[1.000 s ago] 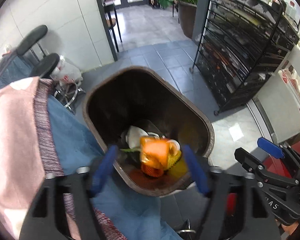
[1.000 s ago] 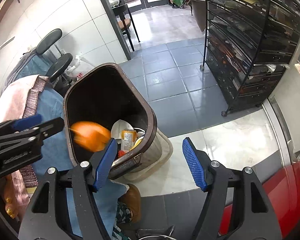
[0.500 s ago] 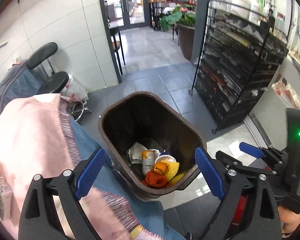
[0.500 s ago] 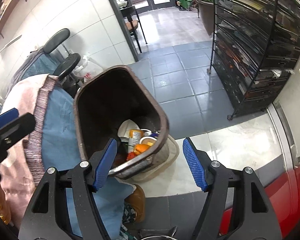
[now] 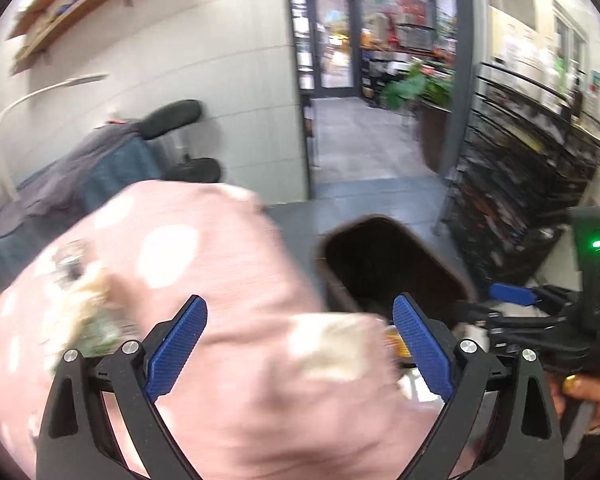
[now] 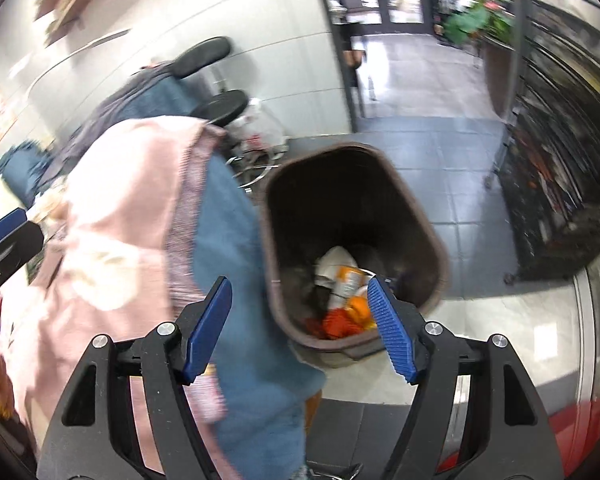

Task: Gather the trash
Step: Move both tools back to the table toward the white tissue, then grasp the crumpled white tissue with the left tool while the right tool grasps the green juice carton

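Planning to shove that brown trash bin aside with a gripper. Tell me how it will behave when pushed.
The brown trash bin looks tall with thin walls, so a push near its rim would probably tip it rather than slide it. It seems lightly loaded: only a shallow layer of trash lies at its bottom, so it likely moves easily. It stands on smooth-looking floor tiles, so a low push may slide it.

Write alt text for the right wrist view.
The open right gripper, holding nothing, hangs over a brown trash bin containing orange netting, a can and white paper. Pink and blue cloth drapes at left; grey floor tiles lie beyond.
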The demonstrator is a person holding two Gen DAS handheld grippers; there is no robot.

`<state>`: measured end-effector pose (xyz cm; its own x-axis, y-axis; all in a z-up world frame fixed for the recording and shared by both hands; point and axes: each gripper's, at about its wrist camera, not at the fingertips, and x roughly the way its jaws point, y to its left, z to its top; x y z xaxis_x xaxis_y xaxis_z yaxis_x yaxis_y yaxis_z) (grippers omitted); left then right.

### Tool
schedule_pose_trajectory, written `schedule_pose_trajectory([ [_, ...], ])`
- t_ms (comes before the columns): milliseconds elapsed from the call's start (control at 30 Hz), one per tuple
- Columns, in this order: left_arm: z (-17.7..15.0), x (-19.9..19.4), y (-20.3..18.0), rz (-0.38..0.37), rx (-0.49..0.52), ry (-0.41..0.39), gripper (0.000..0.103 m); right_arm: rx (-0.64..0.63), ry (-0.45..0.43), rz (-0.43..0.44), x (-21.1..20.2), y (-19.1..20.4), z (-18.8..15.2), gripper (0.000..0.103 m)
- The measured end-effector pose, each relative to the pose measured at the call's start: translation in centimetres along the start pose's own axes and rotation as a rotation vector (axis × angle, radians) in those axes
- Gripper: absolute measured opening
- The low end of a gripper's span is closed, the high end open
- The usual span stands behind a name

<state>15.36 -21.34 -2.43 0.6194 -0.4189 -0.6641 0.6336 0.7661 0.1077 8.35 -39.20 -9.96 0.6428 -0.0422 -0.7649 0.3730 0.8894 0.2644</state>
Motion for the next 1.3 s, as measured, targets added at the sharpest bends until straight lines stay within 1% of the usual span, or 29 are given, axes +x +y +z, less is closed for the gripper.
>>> schedule_pose_trajectory([
  [33,-0.3,-0.4,1.3,0.033,-0.014,-0.005,0.092,-0.021,0.0,0.014,-0.1,0.9,0.1,0.07],
  [100,-0.7,-1.0,3.3,0.069,-0.042,-0.008,0.091,-0.06,0.003,0.046,-0.1,2.6,0.2,0.07],
  [167,-1.3,-1.4,5.7,0.111,-0.079,-0.003,0.088,-0.094,0.005,0.075,-0.3,4.2,0.4,0.07],
  [233,-1.7,-1.7,7.6,0.14,-0.1,0.008,0.081,-0.127,0.006,0.096,-0.5,5.7,0.4,0.07],
  [267,-1.9,-1.6,8.8,0.162,-0.113,0.018,0.08,-0.141,0.007,0.105,-0.7,6.4,0.4,0.07],
  [333,-2.2,-1.5,10.2,0.191,-0.131,0.03,0.076,-0.168,0.011,0.126,-0.8,7.8,0.5,0.07],
  [400,-2.4,-1.1,11.6,0.205,-0.137,0.044,0.074,-0.195,0.01,0.145,-1.1,9.2,0.6,0.07],
  [533,-2.6,0.7,13.0,0.223,-0.115,0.09,0.065,-0.244,0.015,0.198,-1.7,12.2,0.8,0.071],
  [567,-2.8,0.8,13.7,0.217,-0.111,0.098,0.064,-0.259,0.016,0.21,-1.8,13.0,0.8,0.073],
  [600,-3.0,1.2,14.2,0.207,-0.109,0.107,0.062,-0.277,0.014,0.219,-1.9,13.8,0.8,0.077],
  [633,-3.3,1.2,14.9,0.201,-0.111,0.114,0.057,-0.297,0.008,0.226,-2.1,14.4,0.8,0.079],
  [667,-3.6,1.3,15.4,0.193,-0.119,0.124,0.054,-0.32,0.005,0.232,-2.2,15.2,0.7,0.079],
  [700,-3.9,1.3,15.9,0.18,-0.129,0.133,0.047,-0.347,0.005,0.24,-2.3,15.9,0.7,0.079],
  [733,-4.2,1.2,16.3,0.167,-0.138,0.132,0.037,-0.38,0.005,0.252,-2.4,16.9,0.7,0.079],
  [767,-4.3,1.1,16.5,0.157,-0.15,0.13,0.031,-0.409,0.006,0.265,-2.4,17.7,0.7,0.079],
  [800,-4.6,0.7,16.6,0.152,-0.158,0.13,0.018,-0.437,0.007,0.276,-2.3,18.4,0.8,0.079],
  [833,-4.7,0.5,16.7,0.153,-0.168,0.128,0.011,-0.469,0.01,0.286,-2.1,19.3,0.8,0.079],
  [900,-5.1,-0.3,17.1,0.132,-0.203,0.113,0.005,-0.541,0.023,0.294,-1.5,21.0,0.9,0.08],
  [967,-5.6,-1.5,17.2,0.109,-0.22,0.092,0.004,-0.628,0.028,0.292,-0.8,22.9,0.8,0.08],
  [1033,-5.8,-2.6,17.1,0.116,-0.219,0.071,0.004,-0.708,0.035,0.296,-0.1,24.7,0.5,0.08],
  [1100,-6.3,-3.9,17.3,0.116,-0.24,0.044,0.004,-0.784,0.038,0.297,0.4,26.3,0.1,0.08],
  [1200,-7.0,-6.2,18.2,0.113,-0.306,0.007,0.004,-0.928,0.048,0.298,1.1,29.0,-1.1,0.08],
  [1300,-7.5,-8.3,19.3,0.112,-0.365,-0.04,0.004,-1.085,0.037,0.26,1.9,31.6,-2.5,0.08],
])
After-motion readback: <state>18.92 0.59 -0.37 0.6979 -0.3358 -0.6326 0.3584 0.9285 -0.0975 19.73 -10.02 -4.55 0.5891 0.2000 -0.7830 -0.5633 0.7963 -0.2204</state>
